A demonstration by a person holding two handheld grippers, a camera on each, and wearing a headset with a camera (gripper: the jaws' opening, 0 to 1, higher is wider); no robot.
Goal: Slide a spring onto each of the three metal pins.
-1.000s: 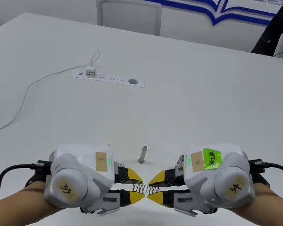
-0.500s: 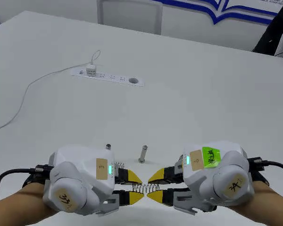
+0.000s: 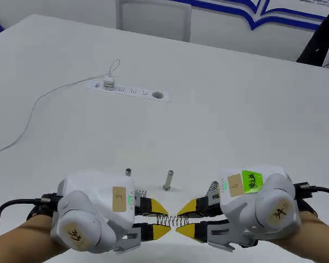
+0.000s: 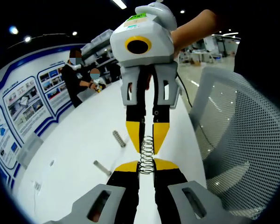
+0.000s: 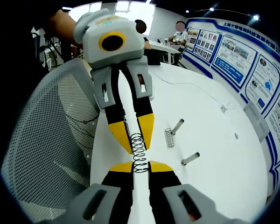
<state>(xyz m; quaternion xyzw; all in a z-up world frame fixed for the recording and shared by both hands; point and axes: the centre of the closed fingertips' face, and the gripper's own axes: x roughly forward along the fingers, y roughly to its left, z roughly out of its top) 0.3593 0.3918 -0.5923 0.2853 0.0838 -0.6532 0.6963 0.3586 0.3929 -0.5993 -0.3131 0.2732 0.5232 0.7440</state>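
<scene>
At the far left of the head view we see a thin white cable point(image 3: 30, 112) trailing over the white surface point(image 3: 236, 109) to a power strip point(image 3: 129, 90), well behind the work. Nearer to us the left tongs point(image 3: 162, 219) point to the right. Their yellow-tipped jaws are drawn close together and pinch the left end of a spring point(image 3: 171, 220). In the left gripper view that end sits between the two yellow tips with hardly any gap to spare. Just behind the white housing of the left tongs stands the first pin point(image 3: 128, 172), and a second spring point(image 3: 141, 193) lies near it, close against the housing. The second pin point(image 3: 169, 179) stands upright on the surface beyond the held spring, between the two tools and apart from both. The right tongs point(image 3: 181, 220) point to the left and face the left tongs tip to tip. Their jaws are just as narrow and pinch the spring's right end. The two pairs of tips are near each other but do not touch, and the spring bridges the gap, lying crosswise. A third spring point(image 3: 213, 189) shows just beside the far side of the right tongs' housing; we cannot tell how it rests. In the right gripper view a mesh chair point(image 5: 42, 140) stands beside the surface.
</scene>
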